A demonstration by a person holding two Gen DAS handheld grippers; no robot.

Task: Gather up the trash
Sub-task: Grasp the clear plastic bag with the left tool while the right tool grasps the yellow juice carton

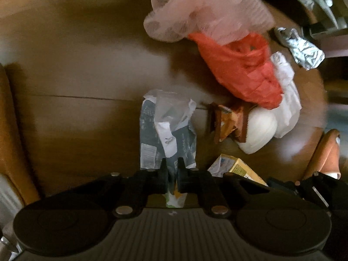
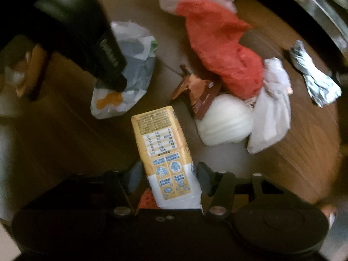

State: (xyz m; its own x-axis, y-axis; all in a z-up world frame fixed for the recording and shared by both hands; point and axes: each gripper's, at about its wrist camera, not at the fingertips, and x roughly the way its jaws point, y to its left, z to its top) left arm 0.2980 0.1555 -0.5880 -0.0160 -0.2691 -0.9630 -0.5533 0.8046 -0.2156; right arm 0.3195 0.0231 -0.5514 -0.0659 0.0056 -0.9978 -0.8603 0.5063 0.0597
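Observation:
My left gripper (image 1: 173, 169) is shut on a crumpled grey and white plastic wrapper (image 1: 167, 130) and holds it over the brown floor. The same wrapper (image 2: 130, 80) shows in the right wrist view, pinched by the black left gripper. My right gripper (image 2: 168, 174) stands around a yellow and white carton (image 2: 163, 150), its jaws at both sides of the carton's lower end. The carton's corner (image 1: 237, 167) shows in the left wrist view. More trash lies ahead: a red plastic bag (image 1: 241, 69), a pink mesh bag (image 1: 202, 8), a brown wrapper (image 1: 228, 121), a white round lump (image 1: 258, 134).
Crumpled foil (image 1: 300, 45) lies at the far right near a metal frame (image 1: 326, 4). White plastic (image 2: 271, 111) lies beside the red bag. An orange slipper (image 1: 326, 152) sits at the right edge. The brown wood floor (image 1: 76, 76) stretches to the left.

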